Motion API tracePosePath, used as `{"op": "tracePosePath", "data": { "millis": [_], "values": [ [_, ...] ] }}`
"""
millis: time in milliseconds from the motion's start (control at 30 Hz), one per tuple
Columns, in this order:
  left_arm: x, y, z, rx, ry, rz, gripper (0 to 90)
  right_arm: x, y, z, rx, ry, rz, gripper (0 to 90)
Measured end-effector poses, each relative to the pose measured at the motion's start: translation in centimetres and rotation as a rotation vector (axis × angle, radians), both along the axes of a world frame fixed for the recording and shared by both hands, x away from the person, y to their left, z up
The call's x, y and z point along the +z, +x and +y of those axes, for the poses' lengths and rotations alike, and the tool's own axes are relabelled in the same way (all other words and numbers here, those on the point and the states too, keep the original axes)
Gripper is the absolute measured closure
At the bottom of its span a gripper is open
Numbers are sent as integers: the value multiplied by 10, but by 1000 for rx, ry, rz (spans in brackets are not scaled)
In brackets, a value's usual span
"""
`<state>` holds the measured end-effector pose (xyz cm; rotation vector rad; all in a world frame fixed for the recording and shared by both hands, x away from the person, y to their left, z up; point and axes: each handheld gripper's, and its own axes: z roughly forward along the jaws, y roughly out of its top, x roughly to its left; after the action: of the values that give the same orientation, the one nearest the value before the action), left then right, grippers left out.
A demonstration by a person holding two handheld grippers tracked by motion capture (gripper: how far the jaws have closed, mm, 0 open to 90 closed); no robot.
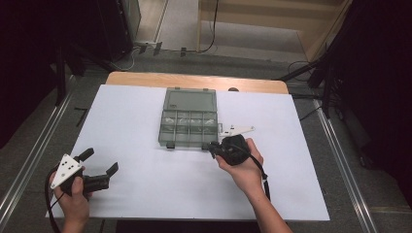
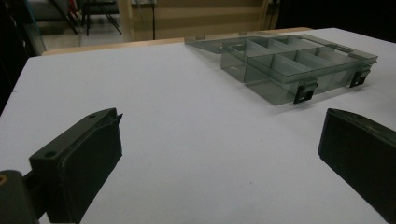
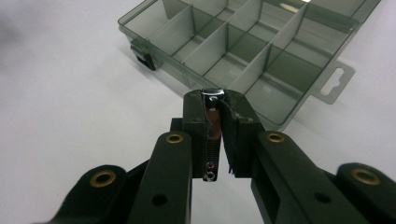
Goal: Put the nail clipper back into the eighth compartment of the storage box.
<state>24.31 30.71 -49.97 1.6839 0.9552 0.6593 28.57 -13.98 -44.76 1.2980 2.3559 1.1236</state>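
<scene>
A smoky clear organizer box (image 1: 187, 141) lies open at the middle of the white table, its lid (image 1: 190, 99) folded flat behind it. Dividers split the box (image 3: 163, 53) into several compartments. At the box's front right corner my right gripper (image 1: 213, 146) is shut on a small metal piece (image 3: 212, 121) with a shiny end and a ribbed shaft, pinched upright between the pads of that gripper (image 3: 215, 100). Far off at the front left, my left gripper (image 1: 102, 160) rests open. Nothing sits between the jaws of the left gripper (image 2: 219, 140), which faces the box (image 2: 275, 91).
A white sheet (image 1: 145, 184) covers the table, with a wooden edge (image 1: 194, 80) showing at the back. The box has two dark latches (image 2: 304, 93) on its front wall and a hang tab (image 3: 334, 81) on its side. Dark stands and cables surround the table.
</scene>
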Motion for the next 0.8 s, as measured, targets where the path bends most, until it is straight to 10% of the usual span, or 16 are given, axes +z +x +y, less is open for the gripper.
{"op": "tracePosePath", "data": {
  "millis": [800],
  "values": [
    [0,0,0,-1,-1,0,0,8,29,-2,-37,7,-33,821]
  ]
}}
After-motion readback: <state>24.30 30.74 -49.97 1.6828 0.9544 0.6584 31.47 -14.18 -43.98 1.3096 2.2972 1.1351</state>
